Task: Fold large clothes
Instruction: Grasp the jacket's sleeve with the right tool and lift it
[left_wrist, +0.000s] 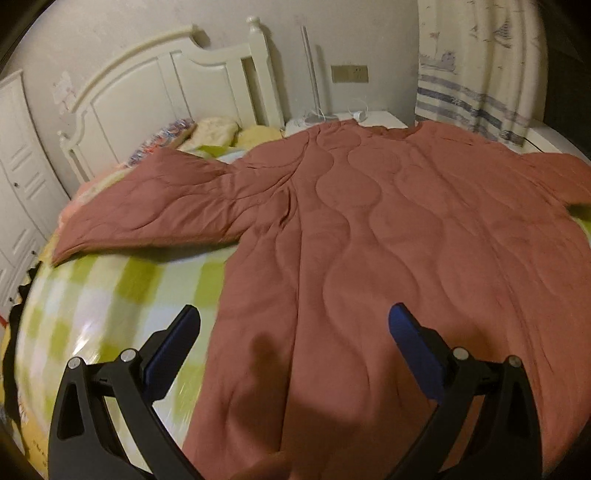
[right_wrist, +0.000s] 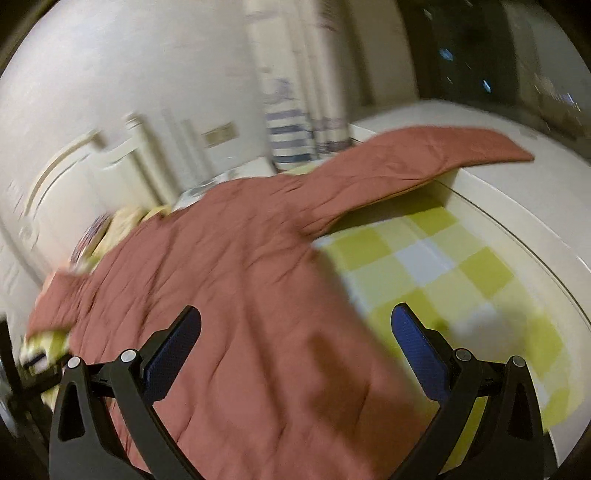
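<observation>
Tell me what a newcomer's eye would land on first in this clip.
The big pink quilted garment spread flat across the bed, sleeves out to both sides. Under it, the green-and-white checked bedsheet shows at the near corners. Both the left gripper and the right gripper hang open over the hem, holding nothing.

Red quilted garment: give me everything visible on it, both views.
The red quilted garment is a large padded top in dusty brick red, stitched in wavy curved lines, matte fabric with soft creases. It lies spread flat, unfolded, on the green-and-white checked bedsheet. One sleeve stretches toward the headboard side; the other sleeve reaches onto the white ledge beside the bed. Its hem end faces the cameras. The left hand-held gripper and right hand-held gripper are both open above it, not gripping it.
</observation>
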